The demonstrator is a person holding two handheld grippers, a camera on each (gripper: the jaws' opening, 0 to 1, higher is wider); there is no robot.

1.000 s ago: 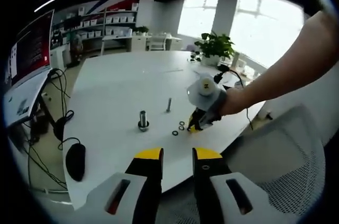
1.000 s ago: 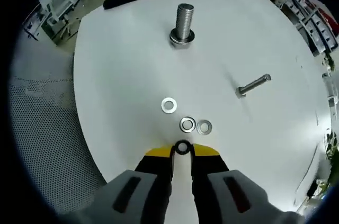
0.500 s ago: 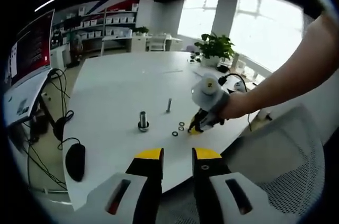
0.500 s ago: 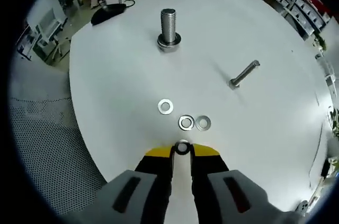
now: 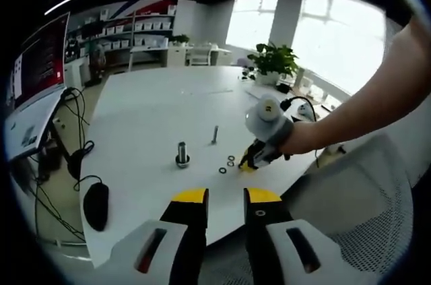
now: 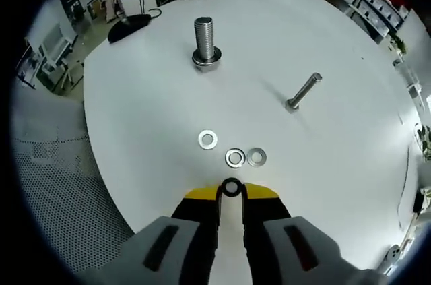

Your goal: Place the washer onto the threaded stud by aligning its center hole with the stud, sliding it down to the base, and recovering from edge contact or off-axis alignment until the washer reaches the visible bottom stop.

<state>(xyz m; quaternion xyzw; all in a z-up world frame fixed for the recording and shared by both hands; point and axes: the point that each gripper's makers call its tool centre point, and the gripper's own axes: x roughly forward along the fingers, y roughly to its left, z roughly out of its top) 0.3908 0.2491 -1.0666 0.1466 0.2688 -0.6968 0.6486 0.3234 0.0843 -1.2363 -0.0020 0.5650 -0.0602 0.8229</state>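
Note:
An upright threaded stud (image 6: 204,41) stands on the white round table (image 6: 323,164), far ahead of my right gripper (image 6: 231,191). That gripper is shut on a small washer (image 6: 231,187), held edge-up between its yellow tips. Three more washers (image 6: 234,157) lie flat on the table just beyond it. In the left gripper view the stud (image 5: 182,153) stands at mid-table, with the right gripper (image 5: 248,163) low over the washers (image 5: 230,162), held by a person's hand. My left gripper (image 5: 225,199) hangs back off the table's near edge, jaws slightly apart with nothing between them.
A long bolt (image 6: 302,91) lies on its side right of the stud. A black mouse (image 5: 96,205) and cables rest at the table's left edge. A mesh chair (image 5: 363,211) stands at the right. A potted plant (image 5: 273,62) sits at the far side.
The right gripper has lifted and drawn back a little with the washer, so the stud looks farther off. The left gripper has held still.

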